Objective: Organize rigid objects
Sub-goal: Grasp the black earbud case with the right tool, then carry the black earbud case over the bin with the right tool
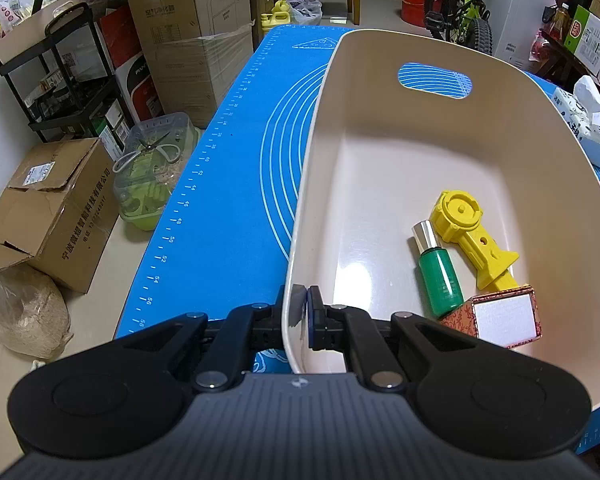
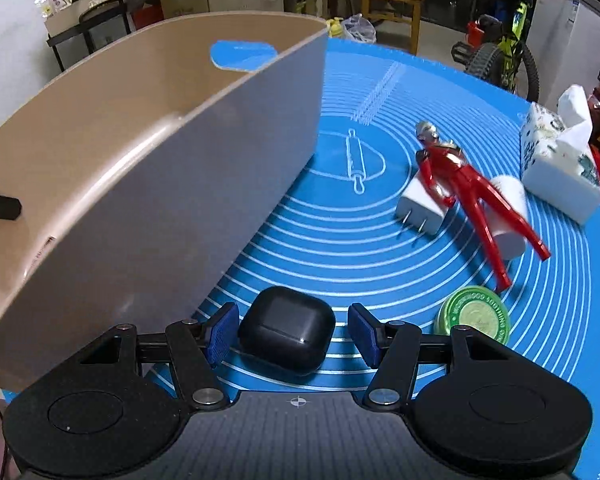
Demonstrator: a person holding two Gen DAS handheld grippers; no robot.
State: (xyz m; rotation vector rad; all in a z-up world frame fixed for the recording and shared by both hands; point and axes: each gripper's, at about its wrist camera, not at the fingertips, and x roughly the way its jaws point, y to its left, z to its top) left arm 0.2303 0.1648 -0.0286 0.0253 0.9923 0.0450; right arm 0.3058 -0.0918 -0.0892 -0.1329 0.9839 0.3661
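Left gripper point(image 1: 305, 312): fingers pinched tight on the near rim of the cream bin point(image 1: 380, 184), one finger outside the wall, one inside. Bin sits on the blue mat point(image 1: 228, 184) covering the tabletop.

In the bin, near-right corner: green bottle point(image 1: 438, 276) with silver cap, lying down; yellow plastic tool point(image 1: 472, 236) just right of it, touching; small patterned box point(image 1: 500, 318) with white face at their near end.

Right gripper point(image 2: 293, 332): fingers about half open, straddling the black earbud case point(image 2: 287, 330) on the mat. Gap visible on both sides, pads not pressing on it. Case lies just right of the bin's outer wall.

Further right on the mat: round green tin point(image 2: 474, 316) near; red figure point(image 2: 464, 188) lying across a white charger point(image 2: 418, 204) and a white cylinder point(image 2: 510, 216); tissue pack point(image 2: 556, 160) at far right.
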